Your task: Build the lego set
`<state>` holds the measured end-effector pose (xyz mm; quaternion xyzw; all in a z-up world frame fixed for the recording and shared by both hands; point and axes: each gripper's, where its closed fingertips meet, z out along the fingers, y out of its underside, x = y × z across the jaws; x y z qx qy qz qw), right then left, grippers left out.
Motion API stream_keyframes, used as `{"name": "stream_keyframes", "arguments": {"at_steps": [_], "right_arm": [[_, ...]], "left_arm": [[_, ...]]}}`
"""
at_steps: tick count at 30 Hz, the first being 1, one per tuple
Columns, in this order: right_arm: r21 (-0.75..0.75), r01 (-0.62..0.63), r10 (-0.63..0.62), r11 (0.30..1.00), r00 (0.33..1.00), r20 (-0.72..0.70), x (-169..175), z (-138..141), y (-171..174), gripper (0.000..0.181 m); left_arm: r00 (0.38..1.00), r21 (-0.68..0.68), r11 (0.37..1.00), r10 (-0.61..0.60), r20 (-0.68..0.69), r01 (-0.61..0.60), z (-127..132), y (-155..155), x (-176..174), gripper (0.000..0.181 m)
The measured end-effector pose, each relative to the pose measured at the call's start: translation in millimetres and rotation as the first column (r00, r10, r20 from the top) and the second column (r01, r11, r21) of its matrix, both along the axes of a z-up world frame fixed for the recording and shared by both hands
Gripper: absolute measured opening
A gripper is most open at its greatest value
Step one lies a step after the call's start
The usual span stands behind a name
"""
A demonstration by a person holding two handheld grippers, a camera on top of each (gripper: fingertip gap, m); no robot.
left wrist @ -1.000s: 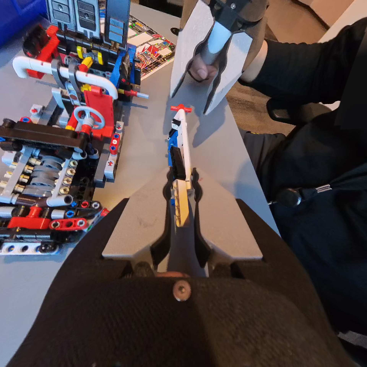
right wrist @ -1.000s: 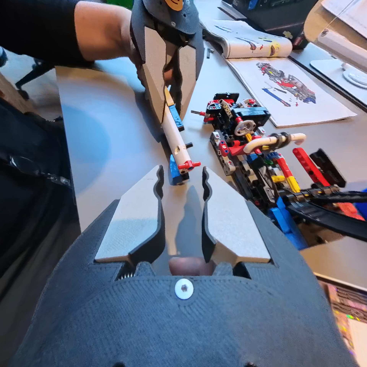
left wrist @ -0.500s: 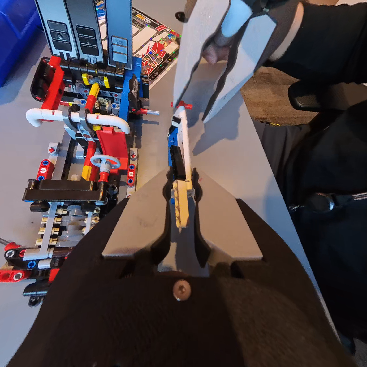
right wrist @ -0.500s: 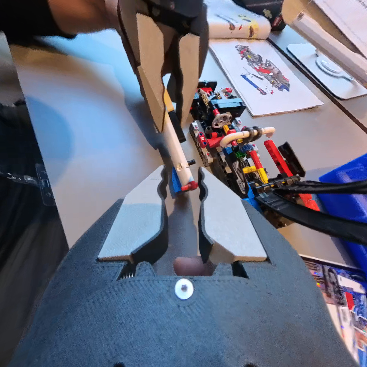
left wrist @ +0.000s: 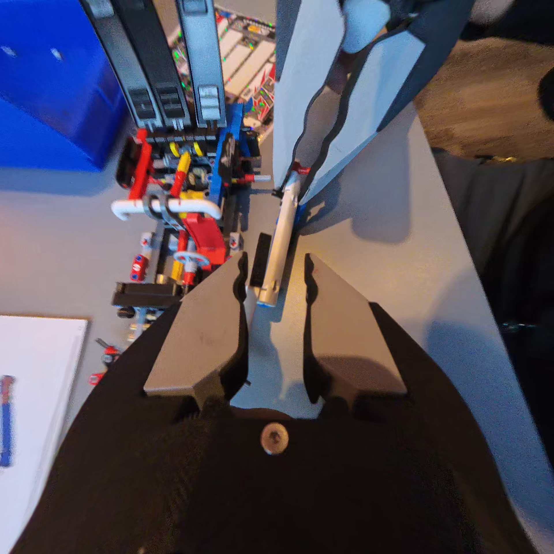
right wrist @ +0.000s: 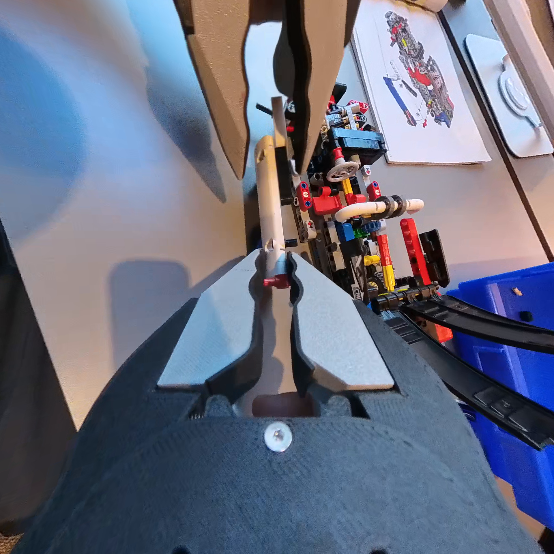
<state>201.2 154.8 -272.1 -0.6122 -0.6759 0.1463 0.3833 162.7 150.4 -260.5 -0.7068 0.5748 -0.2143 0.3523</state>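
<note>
A long white beam assembly (left wrist: 280,239) with black and blue parts and a red pin (right wrist: 277,281) at one end lies beside the Lego car model (left wrist: 186,215). My right gripper (right wrist: 275,257) is shut on the beam's red-pin end (right wrist: 268,204); it also shows in the left wrist view (left wrist: 295,184). My left gripper (left wrist: 275,260) is open around the beam's other end, with a clear gap to the right pad. It shows from the front in the right wrist view (right wrist: 269,172), its fingers spread.
The car model (right wrist: 344,209) stands close beside the beam. A blue bin (left wrist: 54,90) (right wrist: 509,344) stands behind the model. An instruction booklet (right wrist: 419,90) and a sticker sheet (left wrist: 248,60) lie on the grey table (left wrist: 374,269). The table's edge runs near the person's lap. Some 5 centimetres of space lies between my two pairs of fingers.
My left gripper opened and let go of the white beam. My right gripper moved in and shut on its red-pin end. The beam now lies closer to the model.
</note>
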Motion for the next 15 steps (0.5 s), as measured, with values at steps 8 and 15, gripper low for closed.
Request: {"name": "stream_keyframes", "arguments": {"at_steps": [8, 15], "right_arm": [[-0.043, -0.01, 0.009, 0.999, 1.0, -0.026, 0, 0, 6, 0.009], [0.006, -0.029, 0.029, 1.0, 0.999, 0.014, -1, 0, 10, 0.009]], "left_arm": [[0.994, 0.288, 0.957, 0.003, -0.113, 0.03, 1, 10, 10, 0.021], [0.985, 0.33, 0.944, 0.048, -0.167, 0.01, -4, 21, 0, 0.026]]}}
